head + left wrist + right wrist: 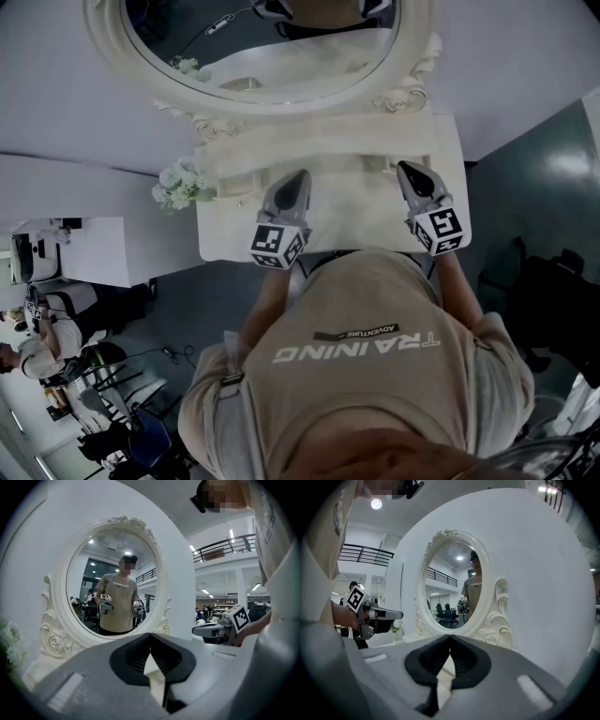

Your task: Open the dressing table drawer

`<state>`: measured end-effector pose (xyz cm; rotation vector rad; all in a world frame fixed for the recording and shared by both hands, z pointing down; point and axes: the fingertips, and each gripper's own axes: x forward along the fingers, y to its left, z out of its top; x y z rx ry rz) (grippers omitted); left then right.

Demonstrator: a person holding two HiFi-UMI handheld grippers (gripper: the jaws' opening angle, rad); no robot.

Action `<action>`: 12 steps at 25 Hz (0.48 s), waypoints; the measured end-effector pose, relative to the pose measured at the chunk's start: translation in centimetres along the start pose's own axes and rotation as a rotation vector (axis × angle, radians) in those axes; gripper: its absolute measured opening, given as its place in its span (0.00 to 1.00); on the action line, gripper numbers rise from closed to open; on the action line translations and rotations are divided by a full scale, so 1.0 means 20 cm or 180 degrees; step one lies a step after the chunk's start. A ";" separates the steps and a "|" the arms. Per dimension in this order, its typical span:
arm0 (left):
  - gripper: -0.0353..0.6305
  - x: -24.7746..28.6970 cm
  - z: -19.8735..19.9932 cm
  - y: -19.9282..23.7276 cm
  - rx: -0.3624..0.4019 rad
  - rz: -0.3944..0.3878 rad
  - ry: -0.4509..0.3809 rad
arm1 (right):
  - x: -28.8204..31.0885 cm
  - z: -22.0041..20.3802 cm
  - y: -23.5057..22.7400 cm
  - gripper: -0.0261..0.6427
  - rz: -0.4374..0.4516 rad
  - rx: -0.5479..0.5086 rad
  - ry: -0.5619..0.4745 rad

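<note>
The cream dressing table (347,220) stands against a white wall under its oval mirror (281,66). No drawer front shows in any view; the table's near edge is hidden by the person's body. My left gripper (298,174) hovers over the left part of the tabletop, and my right gripper (405,168) over the right part. Both point toward the mirror. In the left gripper view the left gripper (150,635) is shut on nothing. The right gripper (450,636) is likewise shut and empty. Each gripper view shows the mirror (112,592) (454,588) ahead.
A bunch of white flowers (178,186) stands at the table's left end. A white desk (84,248) and seated people (28,347) are further left. Dark floor (534,216) lies to the right of the table.
</note>
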<state>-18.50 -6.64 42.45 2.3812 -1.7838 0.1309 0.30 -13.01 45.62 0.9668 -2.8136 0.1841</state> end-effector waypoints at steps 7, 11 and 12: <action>0.06 0.09 -0.06 -0.03 0.0041 0.0050 0.0076 | 0.04 -0.11 -0.09 0.04 0.0072 -0.0104 0.0032; 0.06 0.15 -0.10 -0.08 0.0063 0.0077 0.0093 | 0.02 -0.18 -0.14 0.04 0.0174 -0.0179 0.0068; 0.06 0.17 -0.11 -0.10 0.0073 0.0084 0.0095 | 0.02 -0.20 -0.15 0.04 0.0203 -0.0205 0.0072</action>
